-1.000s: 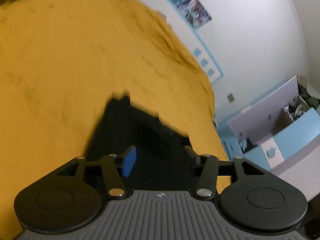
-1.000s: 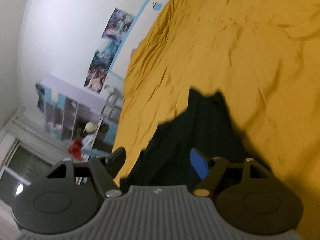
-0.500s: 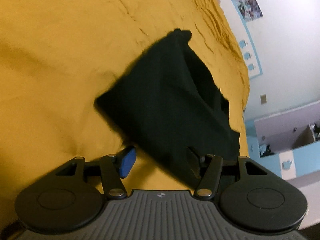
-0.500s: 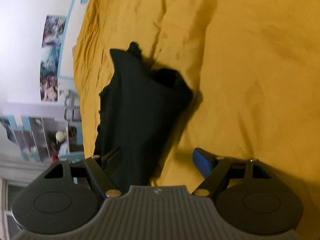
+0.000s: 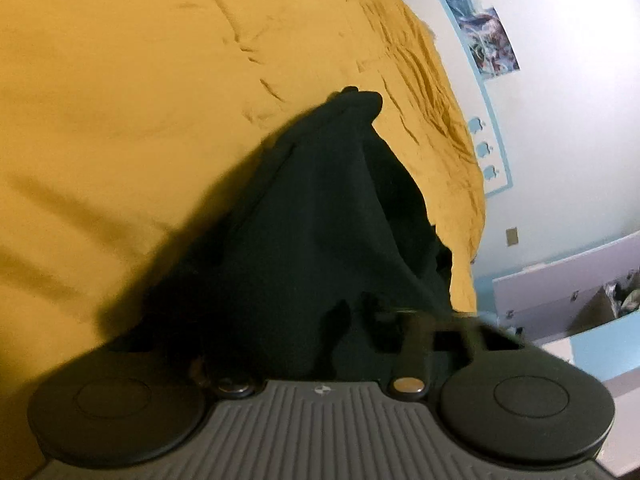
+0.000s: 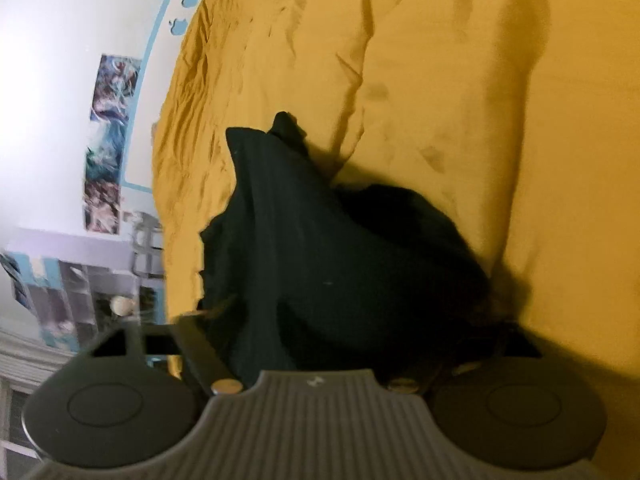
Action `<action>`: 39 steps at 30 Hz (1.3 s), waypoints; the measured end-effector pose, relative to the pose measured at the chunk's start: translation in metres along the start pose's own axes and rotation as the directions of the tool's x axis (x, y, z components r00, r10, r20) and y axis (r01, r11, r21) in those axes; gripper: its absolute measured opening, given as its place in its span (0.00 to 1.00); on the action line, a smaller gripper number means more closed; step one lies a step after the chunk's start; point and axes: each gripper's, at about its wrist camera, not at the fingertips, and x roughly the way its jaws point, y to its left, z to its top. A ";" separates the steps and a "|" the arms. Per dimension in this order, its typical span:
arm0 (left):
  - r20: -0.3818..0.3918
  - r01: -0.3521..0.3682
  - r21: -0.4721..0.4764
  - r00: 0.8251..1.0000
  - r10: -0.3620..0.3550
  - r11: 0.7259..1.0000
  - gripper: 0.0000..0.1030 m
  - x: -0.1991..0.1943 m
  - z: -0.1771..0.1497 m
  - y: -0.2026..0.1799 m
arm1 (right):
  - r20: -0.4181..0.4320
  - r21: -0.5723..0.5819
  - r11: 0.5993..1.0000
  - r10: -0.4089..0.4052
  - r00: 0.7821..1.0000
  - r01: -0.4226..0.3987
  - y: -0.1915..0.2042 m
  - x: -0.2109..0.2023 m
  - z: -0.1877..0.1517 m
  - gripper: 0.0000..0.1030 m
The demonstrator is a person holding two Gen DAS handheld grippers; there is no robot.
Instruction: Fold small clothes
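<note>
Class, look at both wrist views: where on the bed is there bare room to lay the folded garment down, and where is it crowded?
Bare yellow bedspread lies left of the black garment in the left view, and right of it in the right view. It is crowded near both tongs, where the garment bunches, and toward the wall-side edge, where the bedspread is creased.

Dim warm indoor light, yellowish cast. Mustard-yellow wrinkled bedsheet (image 5: 160, 120) evenly lit; pale wall (image 6: 60, 60) washed out, mild glare. Black crumpled garment (image 5: 320, 220) underexposed, folds barely readable, soft shadow beside it. Strong fisheye bending, dark corners. Motion blur at garment edges.
</note>
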 end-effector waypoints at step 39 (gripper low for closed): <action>0.080 -0.068 0.399 0.996 0.039 0.914 0.40 -0.172 -0.057 -0.060 | 0.198 -0.327 0.939 -0.040 0.979 0.104 -0.047 -0.268 0.007 0.61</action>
